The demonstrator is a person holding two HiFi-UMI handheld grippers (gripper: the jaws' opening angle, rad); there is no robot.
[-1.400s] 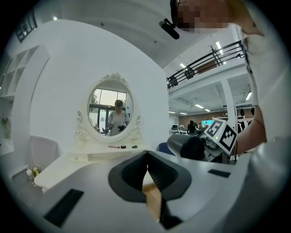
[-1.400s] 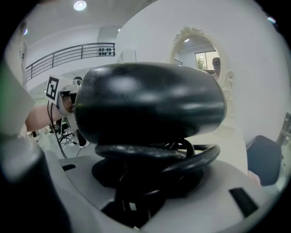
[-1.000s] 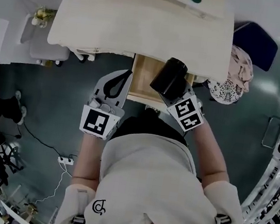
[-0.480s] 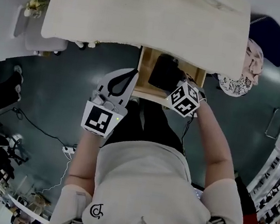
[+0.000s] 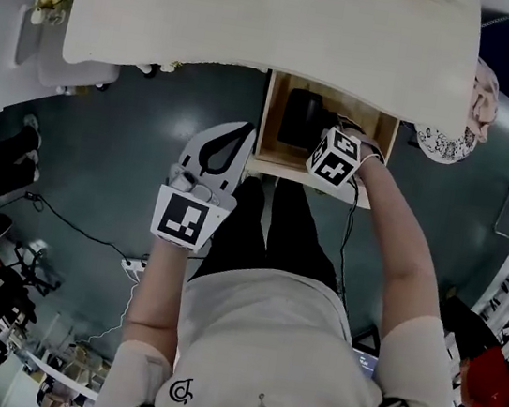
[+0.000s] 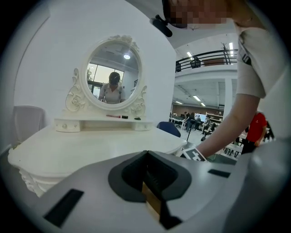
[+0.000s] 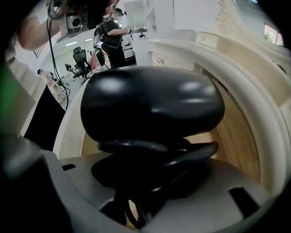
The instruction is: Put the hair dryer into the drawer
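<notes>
Dropped since a second ago: both grippers. Left gripper sits just off the drawer's left front corner, fingers clenched, empty. Right gripper fingers grasp the hair dryer, now inside the open drawer under the counter's front edge.

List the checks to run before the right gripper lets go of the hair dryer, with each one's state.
1. Drawer open: ok.
2. Right gripper shut on hair dryer: ok.
3. Hair dryer over the drawer's opening: ok, head view.
4. Hair dryer resting on the drawer floor: cannot tell.
5. Cord loops gathered at the jaws: ok.
6. Left gripper shut, empty, outside the drawer: ok.
</notes>
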